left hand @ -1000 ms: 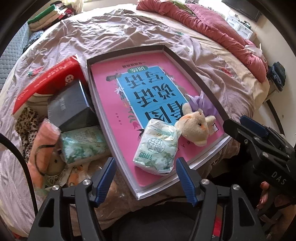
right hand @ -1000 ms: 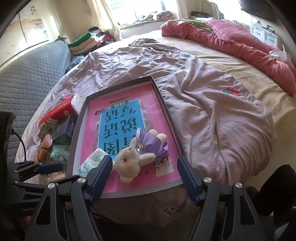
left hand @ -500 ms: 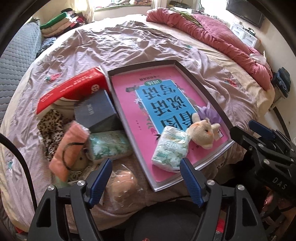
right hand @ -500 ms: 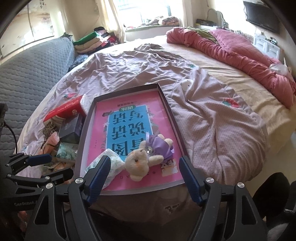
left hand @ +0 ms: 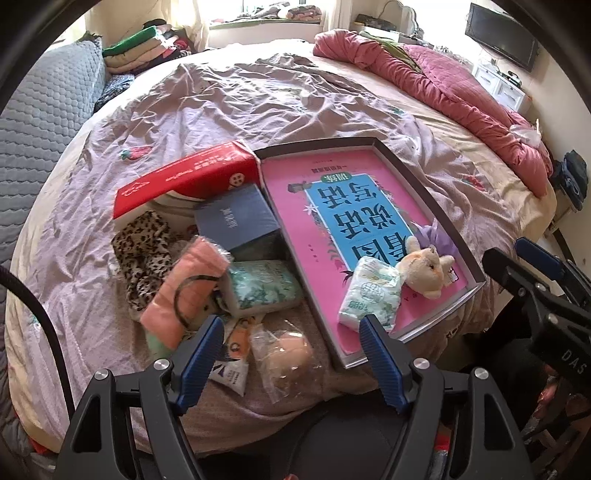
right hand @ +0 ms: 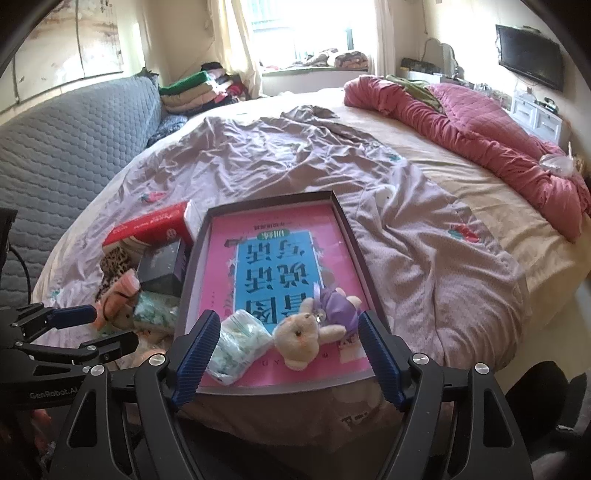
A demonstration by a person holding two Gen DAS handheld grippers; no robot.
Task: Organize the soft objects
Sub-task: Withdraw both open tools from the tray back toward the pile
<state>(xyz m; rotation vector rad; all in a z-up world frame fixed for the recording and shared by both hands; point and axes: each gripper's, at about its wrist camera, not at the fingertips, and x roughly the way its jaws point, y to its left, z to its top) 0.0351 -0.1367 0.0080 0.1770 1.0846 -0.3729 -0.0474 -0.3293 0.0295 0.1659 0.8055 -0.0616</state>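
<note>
With both tools wide and empty, I'd lower the left tool [left hand: 291, 354] squarely over the bagged plush [left hand: 290, 356] lying left of the tray [left hand: 417, 177], pinching gently.

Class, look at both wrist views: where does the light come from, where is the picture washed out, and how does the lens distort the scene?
Right wrist view: daylight from the window behind the bed burns out to white; the sofa side is dimmer. Left wrist view: the window strip is also overexposed. Both views: fisheye bends the bed's edge into a curve, with dark corners; the tray stays sharp.
</note>
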